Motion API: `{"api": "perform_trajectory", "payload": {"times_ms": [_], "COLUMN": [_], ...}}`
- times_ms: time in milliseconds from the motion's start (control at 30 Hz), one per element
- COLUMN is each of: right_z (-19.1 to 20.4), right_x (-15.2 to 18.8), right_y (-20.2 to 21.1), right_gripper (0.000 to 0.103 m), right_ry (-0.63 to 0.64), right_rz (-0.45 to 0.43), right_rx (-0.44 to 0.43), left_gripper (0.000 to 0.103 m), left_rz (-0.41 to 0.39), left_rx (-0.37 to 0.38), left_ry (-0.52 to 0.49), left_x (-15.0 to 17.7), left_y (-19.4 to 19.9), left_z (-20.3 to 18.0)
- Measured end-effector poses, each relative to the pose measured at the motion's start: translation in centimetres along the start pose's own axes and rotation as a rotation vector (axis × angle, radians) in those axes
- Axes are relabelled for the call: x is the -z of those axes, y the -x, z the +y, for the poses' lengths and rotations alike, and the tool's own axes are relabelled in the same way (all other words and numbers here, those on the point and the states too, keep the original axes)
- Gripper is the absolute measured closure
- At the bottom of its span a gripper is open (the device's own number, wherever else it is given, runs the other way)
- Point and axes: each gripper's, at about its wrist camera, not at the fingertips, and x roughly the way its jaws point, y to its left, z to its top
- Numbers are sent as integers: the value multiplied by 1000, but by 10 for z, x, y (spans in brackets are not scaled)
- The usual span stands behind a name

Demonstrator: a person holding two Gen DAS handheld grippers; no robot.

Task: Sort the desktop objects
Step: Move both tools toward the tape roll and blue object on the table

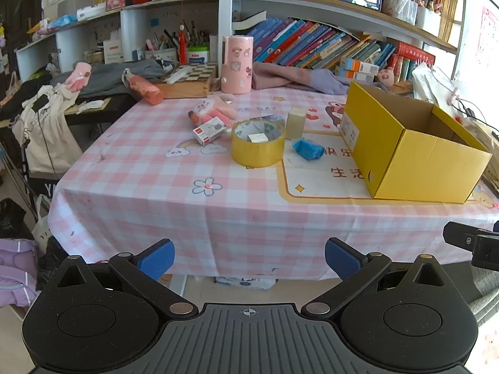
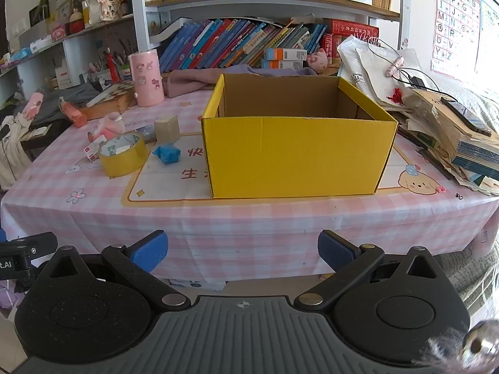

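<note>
left gripper (image 1: pixel 249 258): jaws wide, empty, before table edge | right gripper (image 2: pixel 242 251): jaws wide, empty | open yellow cardboard box (image 2: pixel 296 152): upright on pink checked tablecloth (image 2: pixel 249 218), long axis left-right | yellow tape roll (image 1: pixel 258 143): lying flat, hole upward, left of box | crumpled blue wrapper (image 1: pixel 308 149): between roll and box

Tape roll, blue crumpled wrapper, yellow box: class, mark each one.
tape roll (image 1: pixel 258 152): left wrist view, outer yellow band.
blue crumpled wrapper (image 1: pixel 308 149): left wrist view, its middle.
yellow box (image 2: pixel 296 155): right wrist view, front wall.
</note>
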Motion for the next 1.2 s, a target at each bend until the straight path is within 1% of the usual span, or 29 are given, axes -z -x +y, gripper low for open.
{"api": "perform_trajectory", "payload": {"times_ms": [467, 633, 833, 1200], "right_z": [-3, -6, -5, 2], "right_x": [0, 0, 1, -1], "right_y": [-1, -2, -9, -10], "right_gripper": [0, 0, 0, 0], "right_ry": [-7, -17, -24, -2], "right_rz": [5, 5, 38, 22], "right_rx": [0, 2, -1, -20], "left_gripper": [0, 0, 0, 0], "left_rz": [9, 24, 48, 32], "left_rx": [3, 1, 4, 17], "left_ry": [-13, -9, -17, -41], "left_x": [0, 0, 1, -2], "left_y": [-2, -5, -11, -9], "left_z": [-2, -1, -2, -2]}}
